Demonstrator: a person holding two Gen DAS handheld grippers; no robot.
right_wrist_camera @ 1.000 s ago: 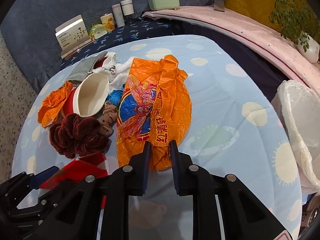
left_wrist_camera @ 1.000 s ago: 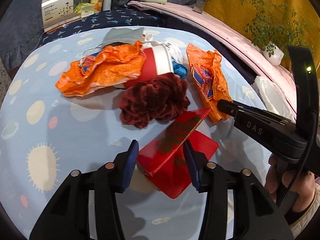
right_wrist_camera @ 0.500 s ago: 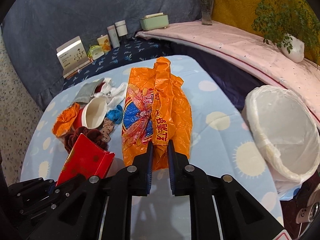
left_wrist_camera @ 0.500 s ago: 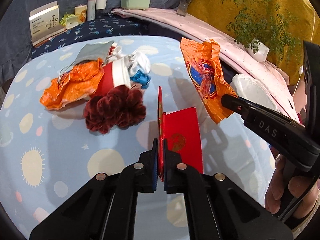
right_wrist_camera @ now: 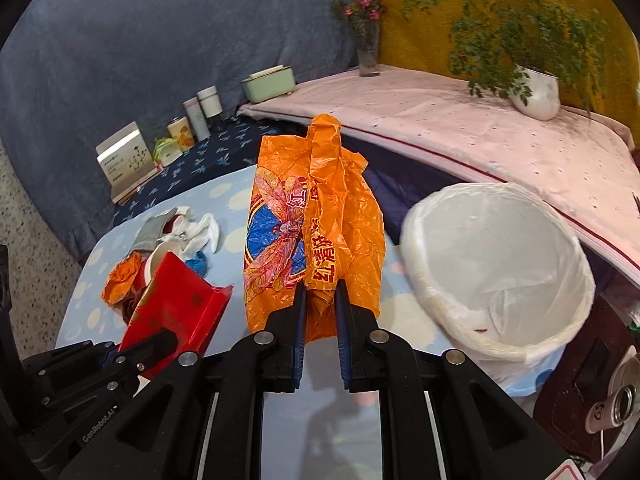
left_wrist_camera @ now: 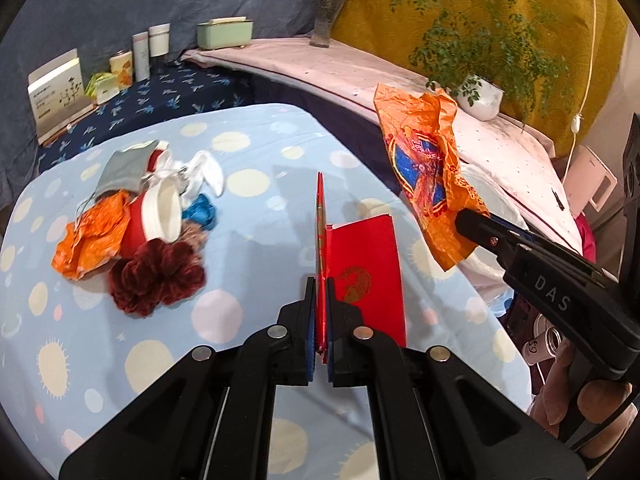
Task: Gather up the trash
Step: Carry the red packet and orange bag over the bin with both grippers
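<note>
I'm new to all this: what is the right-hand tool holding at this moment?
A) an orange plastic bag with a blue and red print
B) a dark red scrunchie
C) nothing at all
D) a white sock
A: the right gripper has its fingers pinched on the lower edge of the orange plastic bag, which hangs clear of the table next to the white-lined bin.

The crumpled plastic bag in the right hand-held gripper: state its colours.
Orange plastic bag with a blue patch and red print; clearest in the right wrist view.
</note>
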